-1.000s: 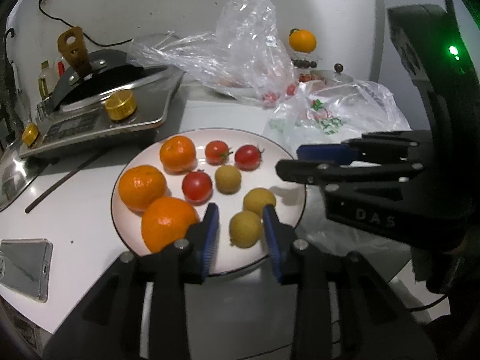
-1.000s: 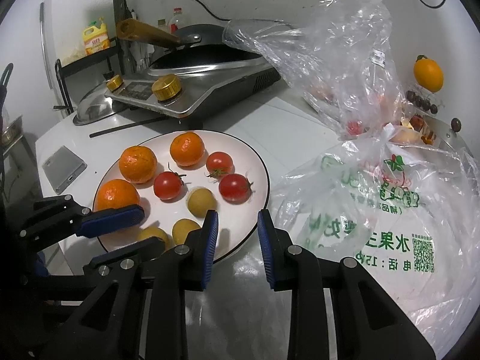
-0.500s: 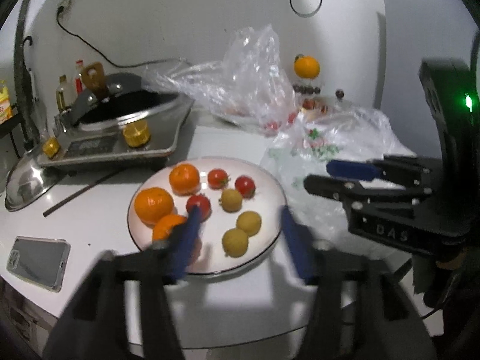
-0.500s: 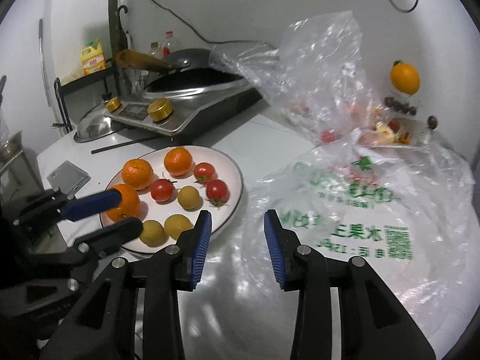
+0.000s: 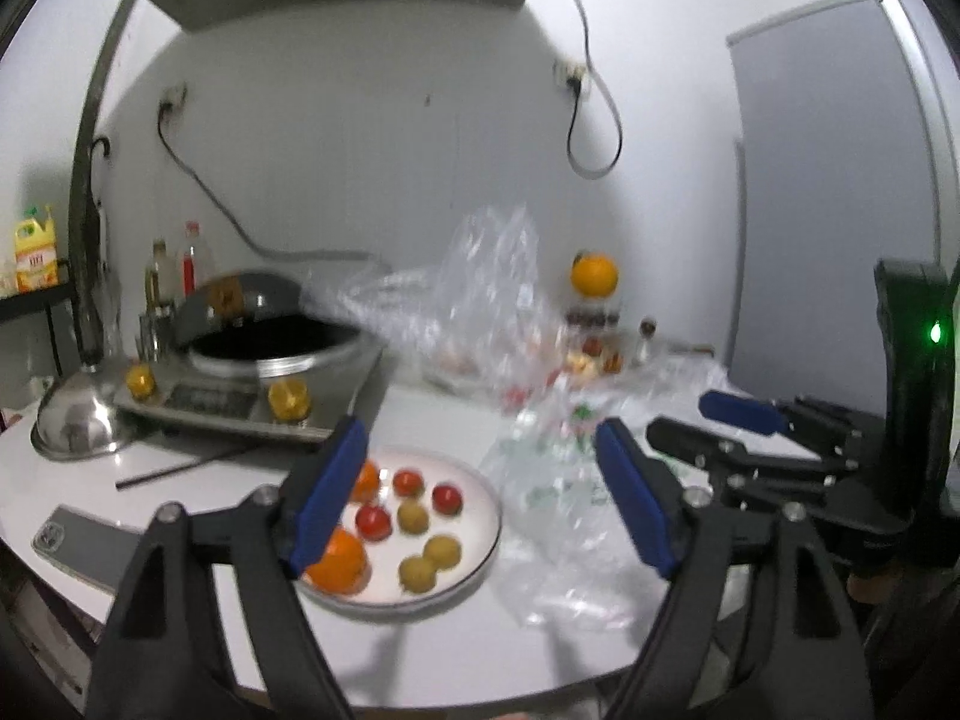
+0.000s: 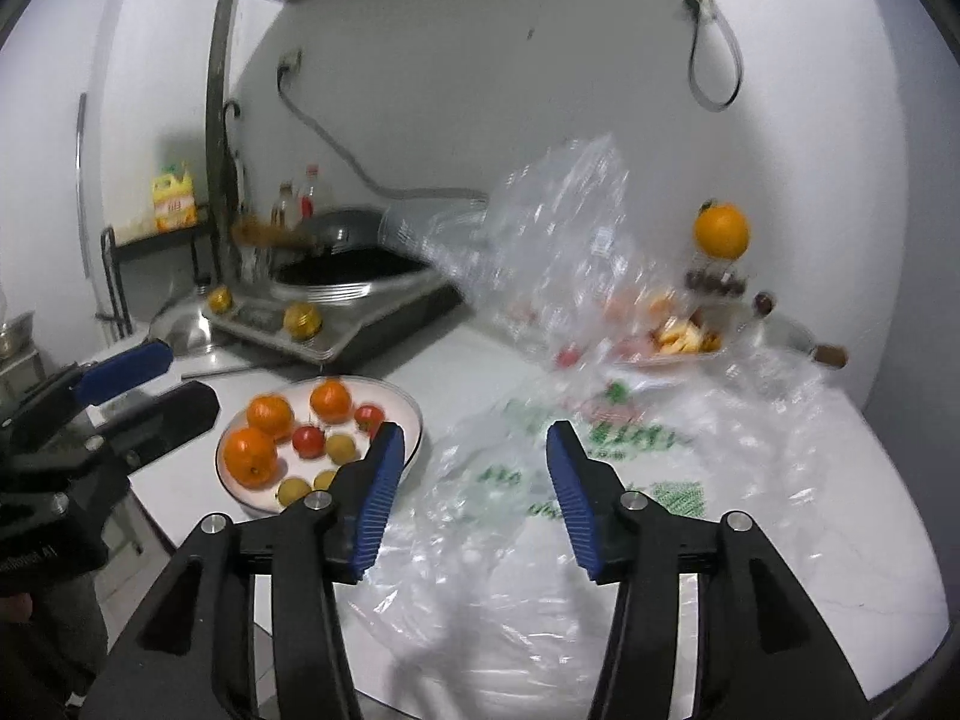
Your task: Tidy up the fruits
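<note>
Fruit sits sorted on a white plate point(image 5: 486, 546) near the front of a white desk point(image 5: 432, 654): three oranges point(image 6: 251, 457) along its left side, three red tomatoes point(image 5: 447, 498) across the middle, and small yellow-brown fruits point(image 5: 443, 551) toward the front. Judging by these tidy groups, the sorting looks done or nearly so. Crumpled plastic bags point(image 6: 606, 480) lie just right of the plate; further fruit shows blurrily inside clear bags behind, so some may remain. The left gripper point(image 5: 480, 498) hangs above the plate, jaws opening wide, holding nothing. The right gripper point(image 6: 468, 492) hangs over the bags, jaws also opening, empty. A cooker point(image 5: 252, 396) stands behind.
</note>
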{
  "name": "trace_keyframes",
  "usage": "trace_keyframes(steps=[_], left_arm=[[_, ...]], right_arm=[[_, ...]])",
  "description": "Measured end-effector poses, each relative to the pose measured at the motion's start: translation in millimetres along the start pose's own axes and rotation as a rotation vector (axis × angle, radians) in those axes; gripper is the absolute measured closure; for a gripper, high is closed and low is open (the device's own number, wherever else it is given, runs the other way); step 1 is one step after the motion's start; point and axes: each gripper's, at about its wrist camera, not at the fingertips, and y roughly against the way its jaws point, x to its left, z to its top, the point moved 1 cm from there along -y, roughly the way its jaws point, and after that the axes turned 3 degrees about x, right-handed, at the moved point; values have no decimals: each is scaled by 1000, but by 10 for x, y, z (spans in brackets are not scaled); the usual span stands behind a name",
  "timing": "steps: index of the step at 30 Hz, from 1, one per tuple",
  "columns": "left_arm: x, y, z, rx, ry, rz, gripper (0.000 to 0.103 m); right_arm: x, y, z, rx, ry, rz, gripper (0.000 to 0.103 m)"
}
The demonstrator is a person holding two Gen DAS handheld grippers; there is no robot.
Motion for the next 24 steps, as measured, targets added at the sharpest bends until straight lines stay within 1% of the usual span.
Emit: trace_keyframes(steps=[3,11,13,15,19,24], left_arm=[[-72,94,69,-49,-2,-2,23],[-207,218,188,-108,-26,-2,21],[-227,253,205,-122,-27,1,18],[-238,290,229,-136,-24,8,10],[-266,367,295,-165,-24,18,8],[-333,383,335,-160,-39,7,7]], right_arm=[[-37,138,4,-43,4,-23,44],[-141,398,33,-132,-2,-73,43],[-160,471,51,-152,-4,-86,42],[-167,535,62,-173,-1,-99,40],[-182,637,90,-202,-3,-120,38],[-217,731,90,-219,-7,-137,38]])
